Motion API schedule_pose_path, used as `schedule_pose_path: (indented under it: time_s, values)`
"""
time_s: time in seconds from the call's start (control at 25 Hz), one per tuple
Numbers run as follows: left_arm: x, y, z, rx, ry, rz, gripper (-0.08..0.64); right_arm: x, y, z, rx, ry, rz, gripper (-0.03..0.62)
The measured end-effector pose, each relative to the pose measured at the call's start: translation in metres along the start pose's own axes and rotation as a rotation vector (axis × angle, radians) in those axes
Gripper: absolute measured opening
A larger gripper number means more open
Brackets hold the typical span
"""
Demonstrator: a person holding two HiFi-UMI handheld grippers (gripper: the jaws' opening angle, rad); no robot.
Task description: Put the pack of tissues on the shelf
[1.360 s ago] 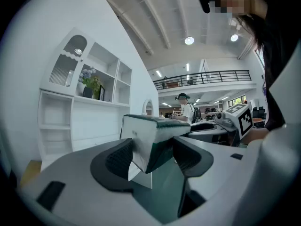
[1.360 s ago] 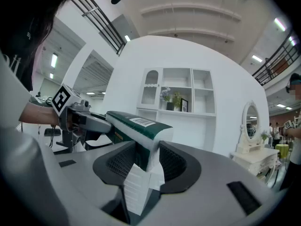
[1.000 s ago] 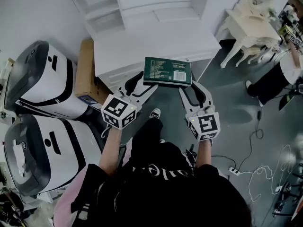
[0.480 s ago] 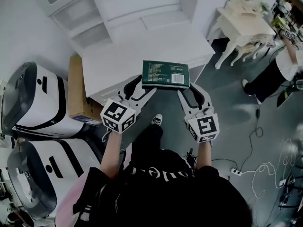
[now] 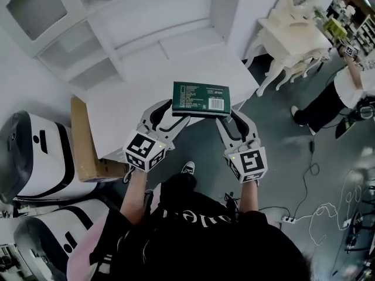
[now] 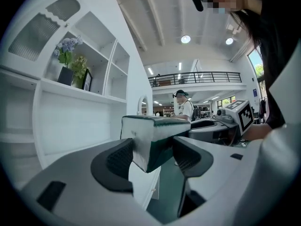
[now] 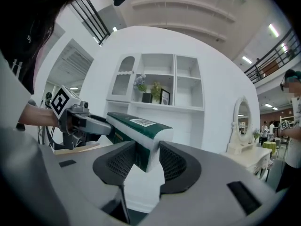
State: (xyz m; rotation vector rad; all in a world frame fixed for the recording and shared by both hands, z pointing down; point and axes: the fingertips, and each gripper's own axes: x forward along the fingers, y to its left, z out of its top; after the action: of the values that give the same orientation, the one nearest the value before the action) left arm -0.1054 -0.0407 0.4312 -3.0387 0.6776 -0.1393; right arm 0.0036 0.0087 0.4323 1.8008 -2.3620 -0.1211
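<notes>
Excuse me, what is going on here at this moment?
A person holds a hand-held gripper in each hand. The left hand-held gripper and the right hand-held gripper are each shut on one end of the green pack of tissues, which they hold in the air by the near edge of the white cabinet top. The white shelf stands just beyond; the pack is not yet on it.

pack of tissues [image 5: 201,98]: green top is carrying a white barcode label and lines of small print, all too small to read.
black shirt [image 5: 193,242]: white lettering is showing partly, unreadable.
</notes>
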Motion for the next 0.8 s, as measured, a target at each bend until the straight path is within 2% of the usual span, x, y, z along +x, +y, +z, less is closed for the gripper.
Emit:
schedule_pose_path:
  time_s: [0.08, 0.28, 0.52, 0.8]
  values:
    - [0.017, 0.022, 0.004, -0.001, -0.006, -0.011, 0.276, 0.023, -0.014, 0.003, -0.002, 0.003, -0.010, 0.183]
    - [0.027, 0.036, 0.001, -0.012, -0.028, -0.023, 0.276, 0.037, -0.019, 0.002, -0.014, 0.004, -0.022, 0.183]
    - [0.077, 0.107, 0.009, -0.036, -0.050, -0.056, 0.276, 0.111, -0.055, 0.013, -0.029, 0.033, -0.055, 0.183]
    - [0.078, 0.110, 0.016, -0.037, -0.090, -0.075, 0.276, 0.111, -0.057, 0.021, -0.057, 0.027, -0.078, 0.183]
